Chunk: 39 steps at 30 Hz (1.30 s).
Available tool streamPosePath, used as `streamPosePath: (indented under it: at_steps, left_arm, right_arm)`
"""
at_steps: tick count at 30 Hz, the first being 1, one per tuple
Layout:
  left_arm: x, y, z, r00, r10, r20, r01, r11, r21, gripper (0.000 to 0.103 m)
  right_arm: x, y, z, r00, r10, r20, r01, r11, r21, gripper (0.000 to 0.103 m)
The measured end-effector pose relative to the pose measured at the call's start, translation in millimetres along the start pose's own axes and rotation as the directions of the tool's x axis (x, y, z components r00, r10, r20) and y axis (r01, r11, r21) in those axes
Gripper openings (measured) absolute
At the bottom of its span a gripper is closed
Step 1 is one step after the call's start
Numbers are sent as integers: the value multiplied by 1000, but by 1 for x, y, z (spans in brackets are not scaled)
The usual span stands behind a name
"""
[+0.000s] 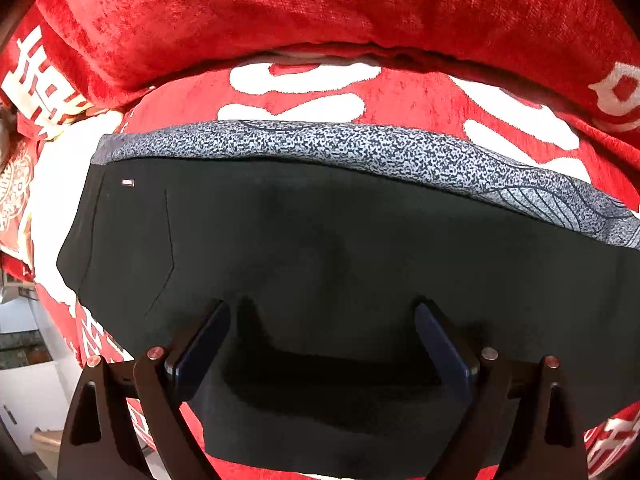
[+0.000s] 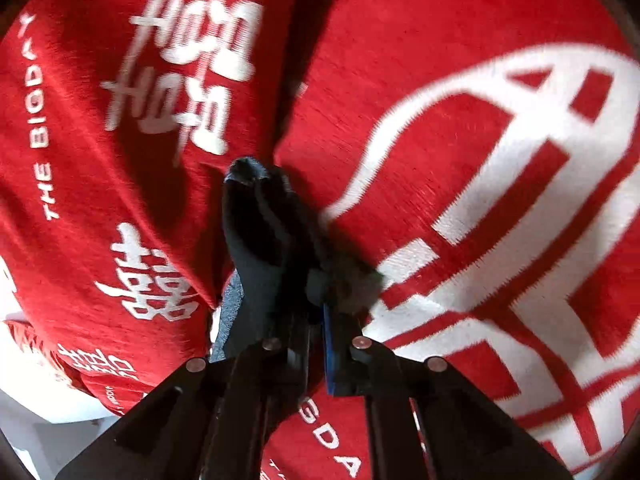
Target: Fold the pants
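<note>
The black stretchy pants [image 1: 320, 248] lie flat on the red cushion with white lettering [image 1: 280, 20]. Left tongs [image 1: 322, 332] hover spread above them; right tongs [image 2: 316, 320] pinch a bunched corner [image 2: 264, 232], which could slip free and wreck the fold.

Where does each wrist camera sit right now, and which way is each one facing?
Left wrist: on the left gripper, looking steeply down on the black pants and a speckled grey cloth over the red cover; its open jaws show, nothing between them.
Right wrist: on the right gripper, angled down at the red cover; its jaws are shut on the pants.
Shared: pants, red cover.
</note>
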State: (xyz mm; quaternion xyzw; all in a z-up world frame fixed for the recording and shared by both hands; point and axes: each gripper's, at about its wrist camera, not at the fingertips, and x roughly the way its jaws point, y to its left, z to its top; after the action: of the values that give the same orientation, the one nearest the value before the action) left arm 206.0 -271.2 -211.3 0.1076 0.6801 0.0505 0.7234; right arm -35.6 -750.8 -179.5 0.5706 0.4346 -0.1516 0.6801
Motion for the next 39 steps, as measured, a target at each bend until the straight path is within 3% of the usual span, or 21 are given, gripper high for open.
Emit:
streamPosePath:
  at_steps: [2, 6, 8, 10, 13, 17, 20, 22, 23, 24, 27, 30, 32, 36, 39]
  left_arm:
    - [-1, 2, 4, 1000, -4, -6, 4, 1000, -7, 95]
    - [-14, -5, -2, 1000, -14, -9, 15, 1000, 9, 95]
    - [-25, -9, -5, 999, -34, 3, 34, 999, 18, 95]
    - [-39, -16, -6, 997, -62, 35, 61, 997, 40, 95]
    - [-58, -43, -4, 988, -129, 88, 120, 988, 101, 95]
    - [-51, -92, 6, 980, -182, 82, 168, 974, 151, 95]
    - [-39, -128, 15, 981, -174, 87, 157, 972, 174, 95]
    - [-33, -137, 23, 981, -162, 108, 143, 975, 169, 95]
    - [-30, -137, 29, 979, -167, 117, 148, 977, 154, 95]
    - [-26, -135, 37, 979, -175, 110, 159, 978, 138, 99]
    - [-21, -121, 56, 985, -116, 125, 106, 991, 86, 103]
    - [-25, -94, 67, 990, -99, 104, 97, 995, 24, 103]
    - [-35, -76, 65, 989, -101, 111, 101, 995, 10, 103]
    - [-60, -39, 47, 987, -69, 143, 64, 997, 44, 103]
    - [-65, -9, 33, 986, -61, 153, 55, 998, 40, 103]
  right_arm:
    - [8, -4, -1, 997, -77, -16, 76, 997, -22, 6]
    - [15, -27, -4, 996, -78, -43, 81, 994, 76, 8]
    - [2, -22, -6, 987, -159, -17, 159, 986, 57, 9]
    - [-20, -12, -7, 975, -223, 28, 222, 975, 14, 9]
    - [-36, 32, -10, 976, -212, 57, 219, 955, -198, 10]
    - [17, 87, -14, 967, -255, -21, 218, 862, -457, 10]
    - [64, 98, -7, 957, -280, -70, 215, 853, -476, 10]
    - [86, 92, 1, 929, -364, -62, 285, 814, -506, 10]
    - [91, 89, 4, 912, -409, -39, 331, 786, -523, 8]
    - [91, 82, 10, 913, -406, -29, 331, 783, -527, 0]
    - [79, 68, 22, 944, -327, -39, 268, 832, -486, 0]
    - [66, 73, 19, 936, -351, 10, 311, 818, -484, 3]
    - [59, 74, 16, 941, -337, -11, 296, 840, -455, 5]
    - [48, 78, -8, 967, -233, -100, 170, 889, -425, 6]
    - [47, 79, -31, 969, -156, -189, 67, 911, -407, 7]
